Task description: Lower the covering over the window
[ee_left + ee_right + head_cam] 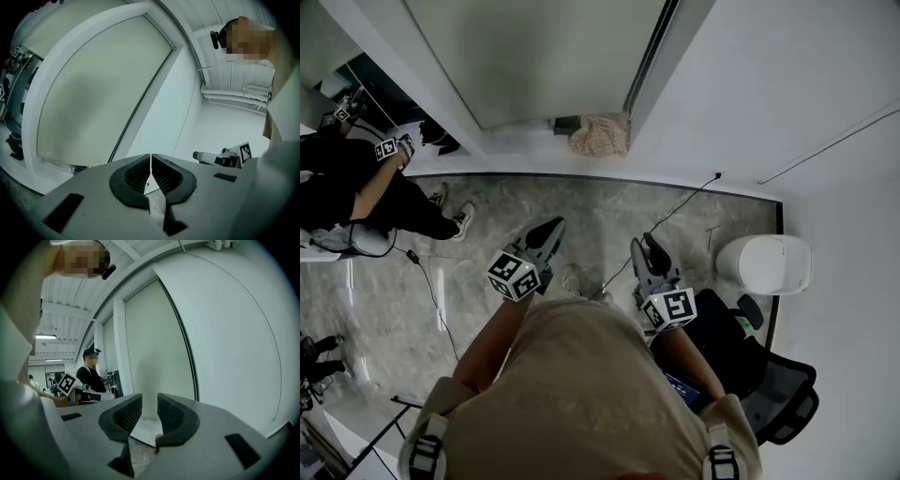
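Head view: your left hand-held gripper (551,228) is closed and empty, your right hand-held gripper (649,246) part-open and empty. Judge the covering (534,56) light, limp fabric; take its likely stiffer bottom edge.

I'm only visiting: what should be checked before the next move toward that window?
1. Left gripper empty: ok, fingers shut on nothing.
2. Right gripper ready to grasp: ok, fingers apart, nothing between them.
3. Window covering within reach: not ok, both grippers are short of it.
4. Something to pull it down by: cannot tell.
5. Path free: not ok, a cable crosses the floor ahead.
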Motion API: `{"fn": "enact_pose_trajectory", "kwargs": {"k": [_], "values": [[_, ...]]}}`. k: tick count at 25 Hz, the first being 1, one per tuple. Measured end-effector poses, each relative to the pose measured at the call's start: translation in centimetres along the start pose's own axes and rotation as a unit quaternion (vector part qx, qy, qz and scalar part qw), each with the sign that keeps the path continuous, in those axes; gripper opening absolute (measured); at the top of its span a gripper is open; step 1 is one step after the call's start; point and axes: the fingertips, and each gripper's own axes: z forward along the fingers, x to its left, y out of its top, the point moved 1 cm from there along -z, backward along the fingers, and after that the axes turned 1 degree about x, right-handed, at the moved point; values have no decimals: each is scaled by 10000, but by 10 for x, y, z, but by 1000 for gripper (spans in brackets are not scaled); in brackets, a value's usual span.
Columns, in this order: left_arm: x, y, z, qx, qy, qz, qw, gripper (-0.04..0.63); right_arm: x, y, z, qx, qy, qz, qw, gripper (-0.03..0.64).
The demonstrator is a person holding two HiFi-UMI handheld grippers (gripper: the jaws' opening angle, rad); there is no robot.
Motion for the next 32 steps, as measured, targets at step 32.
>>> {"fn": "enact_pose_trajectory", "kwargs": {"k": [32], "values": [[73,46,14,-388,-244,70,9989,23,-3,7,96,29,51,209,9998,87]]}}
